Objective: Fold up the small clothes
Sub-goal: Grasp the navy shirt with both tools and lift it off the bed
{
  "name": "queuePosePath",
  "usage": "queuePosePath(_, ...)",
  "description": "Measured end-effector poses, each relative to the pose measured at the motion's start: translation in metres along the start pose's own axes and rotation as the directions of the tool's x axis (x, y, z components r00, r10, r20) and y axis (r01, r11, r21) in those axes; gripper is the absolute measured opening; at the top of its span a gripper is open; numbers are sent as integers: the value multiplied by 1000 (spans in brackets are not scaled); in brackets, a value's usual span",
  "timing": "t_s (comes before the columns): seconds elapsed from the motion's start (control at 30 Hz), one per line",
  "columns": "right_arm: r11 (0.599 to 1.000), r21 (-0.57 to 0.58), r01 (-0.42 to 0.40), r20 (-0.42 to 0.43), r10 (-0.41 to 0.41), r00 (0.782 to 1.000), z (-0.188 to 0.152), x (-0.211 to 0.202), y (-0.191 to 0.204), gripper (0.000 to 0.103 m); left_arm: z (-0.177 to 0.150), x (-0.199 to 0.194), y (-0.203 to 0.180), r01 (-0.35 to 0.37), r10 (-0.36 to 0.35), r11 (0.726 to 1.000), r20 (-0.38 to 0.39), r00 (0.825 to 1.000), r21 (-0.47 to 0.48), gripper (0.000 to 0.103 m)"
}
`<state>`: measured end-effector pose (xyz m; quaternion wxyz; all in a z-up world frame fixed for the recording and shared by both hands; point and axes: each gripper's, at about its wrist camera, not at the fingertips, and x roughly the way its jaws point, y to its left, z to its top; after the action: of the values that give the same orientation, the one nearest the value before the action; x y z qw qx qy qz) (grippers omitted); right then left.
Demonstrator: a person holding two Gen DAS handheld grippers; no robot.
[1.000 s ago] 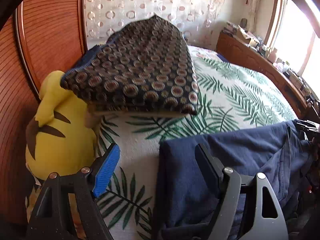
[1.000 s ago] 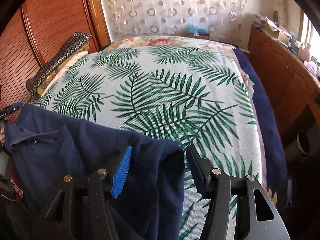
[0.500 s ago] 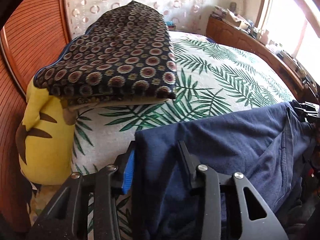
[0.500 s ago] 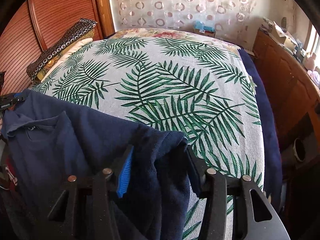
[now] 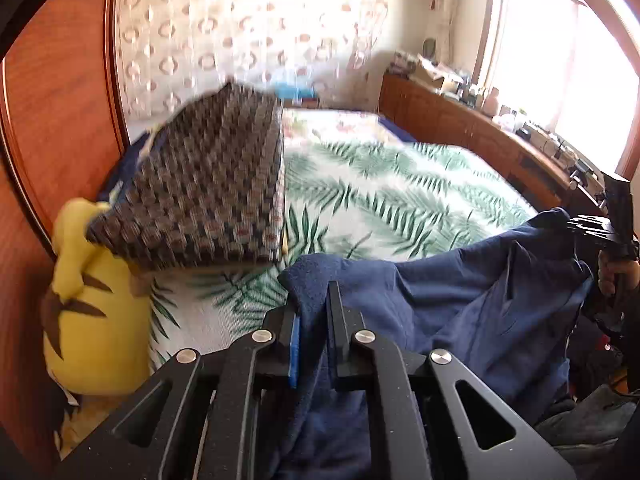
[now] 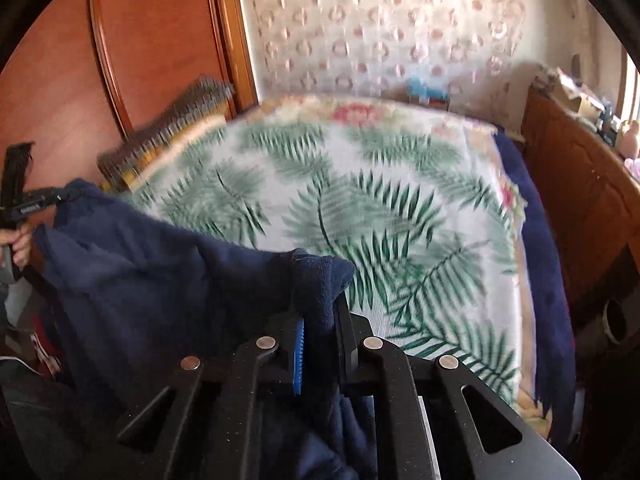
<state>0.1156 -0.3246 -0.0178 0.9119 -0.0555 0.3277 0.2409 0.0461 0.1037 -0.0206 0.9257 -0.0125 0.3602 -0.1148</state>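
Note:
A navy blue shirt (image 5: 460, 312) hangs stretched between my two grippers, lifted above the near edge of the bed. My left gripper (image 5: 314, 304) is shut on one top corner of the shirt. My right gripper (image 6: 320, 304) is shut on the other top corner of the shirt (image 6: 160, 280). The right gripper also shows in the left wrist view (image 5: 600, 232) at the far right. The left gripper shows in the right wrist view (image 6: 28, 208) at the far left. The shirt's lower part hangs out of sight below the fingers.
The bed has a palm-leaf cover (image 6: 360, 208). A folded patterned blanket (image 5: 208, 192) lies at the headboard side above a yellow plush toy (image 5: 88, 312). A wooden headboard (image 5: 52, 100) stands at left. A wooden sideboard (image 5: 480, 136) with clutter runs under the window.
Both grippers have closed on the shirt's top corners and lifted it off the bed. The views are blurred by motion.

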Motion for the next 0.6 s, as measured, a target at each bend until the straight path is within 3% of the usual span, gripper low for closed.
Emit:
queuePosePath(0.13,999,-40,18,76,-15,997,6,-41,12,11,17,-26,-1,45,-45,999,75,996,6,11)
queuePosePath(0.3,996,-70,61,171,-48,984,13,-97,23,11,33,-67,-11,73,-77,997,199,977,24,11)
queuePosePath(0.5,985,-111,130,295,-92,951,24,-166,45,11,60,-109,-20,85,-95,995,323,941,45,11)
queuePosePath(0.6,977,-127,172,354,-117,928,28,-200,57,11,70,-136,-26,88,-109,994,392,914,70,11)
